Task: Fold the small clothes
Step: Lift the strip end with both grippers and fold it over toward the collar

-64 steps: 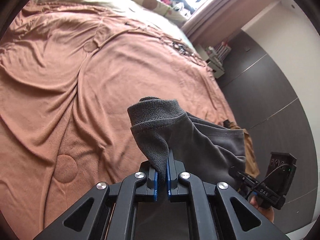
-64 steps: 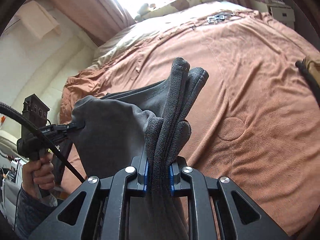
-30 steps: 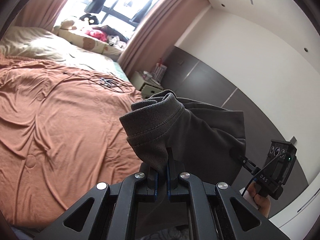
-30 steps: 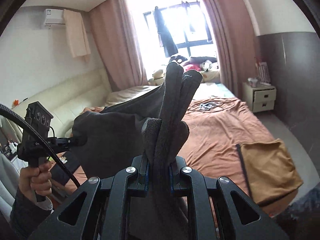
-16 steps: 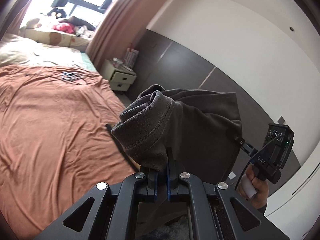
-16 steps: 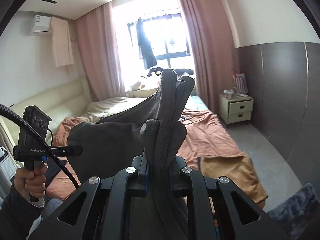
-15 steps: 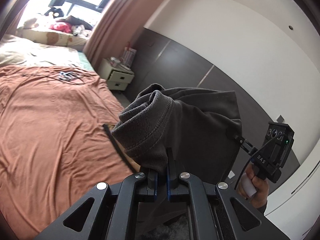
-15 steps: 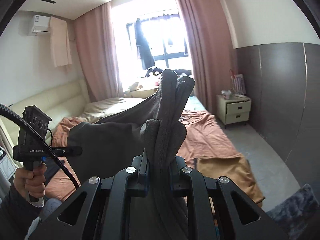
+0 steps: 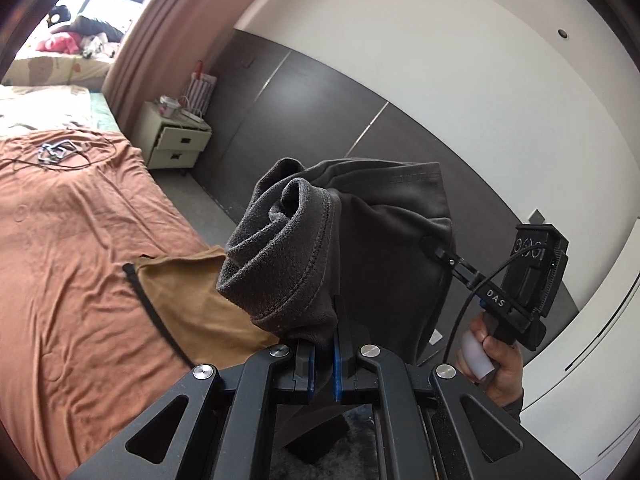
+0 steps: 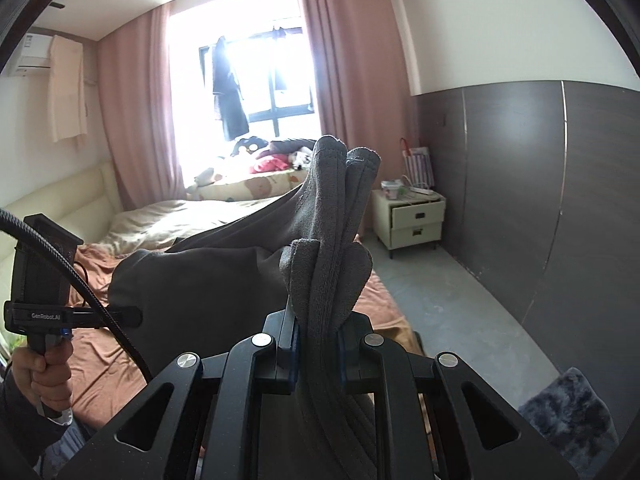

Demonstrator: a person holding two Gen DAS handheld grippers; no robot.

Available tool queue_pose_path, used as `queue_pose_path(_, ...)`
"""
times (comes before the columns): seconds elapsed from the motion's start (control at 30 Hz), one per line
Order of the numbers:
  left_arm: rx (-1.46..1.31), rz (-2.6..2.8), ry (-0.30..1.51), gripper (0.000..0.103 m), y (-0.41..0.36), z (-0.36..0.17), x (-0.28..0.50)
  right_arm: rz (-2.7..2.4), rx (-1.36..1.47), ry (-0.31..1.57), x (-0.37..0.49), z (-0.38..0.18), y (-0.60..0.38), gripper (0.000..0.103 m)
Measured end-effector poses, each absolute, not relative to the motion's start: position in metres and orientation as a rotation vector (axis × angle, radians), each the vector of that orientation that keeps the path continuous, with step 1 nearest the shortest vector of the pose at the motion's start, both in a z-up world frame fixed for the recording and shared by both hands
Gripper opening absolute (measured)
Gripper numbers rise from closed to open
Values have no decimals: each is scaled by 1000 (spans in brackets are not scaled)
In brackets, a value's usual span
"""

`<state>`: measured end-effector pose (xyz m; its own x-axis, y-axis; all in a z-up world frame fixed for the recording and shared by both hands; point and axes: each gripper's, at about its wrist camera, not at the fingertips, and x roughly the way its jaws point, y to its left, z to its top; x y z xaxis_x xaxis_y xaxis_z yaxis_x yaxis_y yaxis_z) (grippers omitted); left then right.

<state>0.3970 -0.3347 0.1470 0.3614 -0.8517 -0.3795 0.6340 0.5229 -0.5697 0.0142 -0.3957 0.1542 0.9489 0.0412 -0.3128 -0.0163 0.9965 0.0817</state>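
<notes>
A wrinkled rust-brown bedspread (image 9: 72,248) covers the bed, a tan cloth (image 9: 192,292) lying flat on its near corner. A grey fleece garment (image 9: 380,248), soft and stitched at the hem, hangs in the air between both grippers. The left gripper (image 9: 325,360) is clamped on a rolled hem; the right gripper (image 10: 316,344) pinches bunched folds. The nightstand (image 10: 412,220) has its top drawer slightly open, contents unclear. Since a second ago both views have swung up from bed toward wall and window.

black gripper frames, silver screws (image 9: 205,371), blue-edged fingers (image 9: 338,356)
</notes>
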Motion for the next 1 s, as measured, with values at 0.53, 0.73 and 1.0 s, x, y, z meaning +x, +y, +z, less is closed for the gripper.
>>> queue_pose_path(0.53,-370,-994,905,6,-398,53,524,-81,201,477,118,109,-359,11)
queue_pose_path(0.73,-377,-942,962,6,-406,19,584,-118,235,567,177,87,-339,11)
queue_pose_path(1.0,-384,-874,1020,6,-411,-33,648,-129,250,667,241,66,-307,11)
